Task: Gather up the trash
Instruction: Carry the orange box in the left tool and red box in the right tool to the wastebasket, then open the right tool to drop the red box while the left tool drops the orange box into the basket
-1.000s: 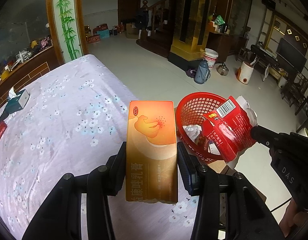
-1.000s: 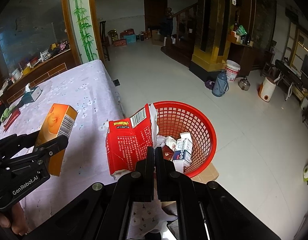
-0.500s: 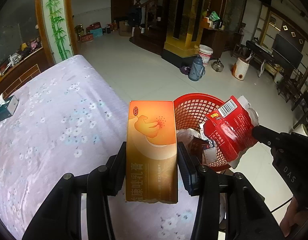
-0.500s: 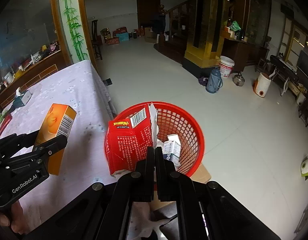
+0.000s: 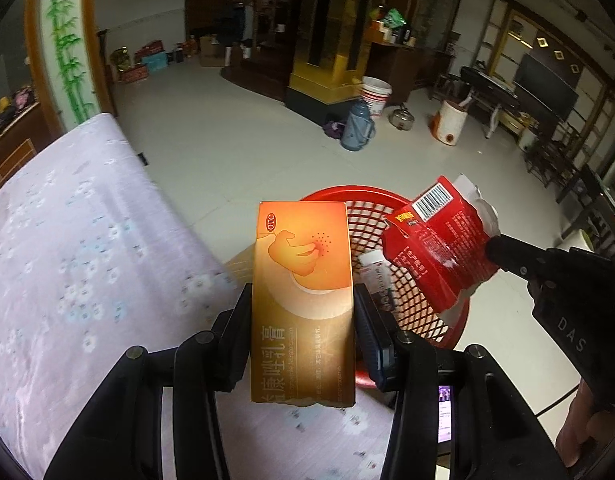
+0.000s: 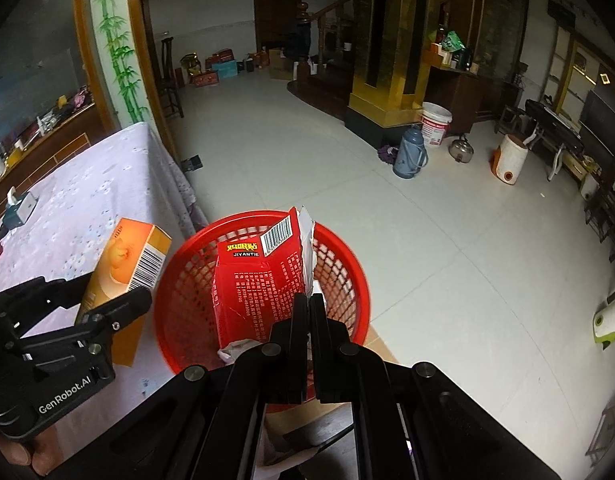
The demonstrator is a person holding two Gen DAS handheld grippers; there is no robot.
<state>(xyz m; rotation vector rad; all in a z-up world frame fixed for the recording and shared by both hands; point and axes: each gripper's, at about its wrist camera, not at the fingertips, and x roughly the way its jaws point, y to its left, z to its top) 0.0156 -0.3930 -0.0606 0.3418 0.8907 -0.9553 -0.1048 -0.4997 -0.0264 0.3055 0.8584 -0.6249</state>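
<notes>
My left gripper (image 5: 303, 300) is shut on a tall orange medicine box (image 5: 303, 296), held upright at the table's edge, just left of the red mesh basket (image 5: 423, 312). My right gripper (image 6: 308, 300) is shut on a crumpled red carton (image 6: 259, 280) with a barcode, held right above the basket (image 6: 187, 280). From the left wrist view the red carton (image 5: 439, 244) hangs over the basket's right side, pinched by the right gripper (image 5: 492, 245). The right wrist view has the orange box (image 6: 123, 264) and left gripper (image 6: 103, 300) at the basket's left rim. Some white packaging (image 5: 373, 268) lies inside the basket.
A table with a lilac flowered cloth (image 5: 75, 264) fills the left; a tissue box (image 6: 21, 206) sits far back on it. The basket stands on a brown cardboard piece (image 6: 377, 344). Farther on the tiled floor are a blue thermos (image 6: 409, 152), a white bucket (image 6: 435, 124) and a kettle (image 6: 461, 148).
Both grippers have moved toward the basket with their boxes. The red carton now hangs over the basket's middle, and the orange box has come to its left rim.
</notes>
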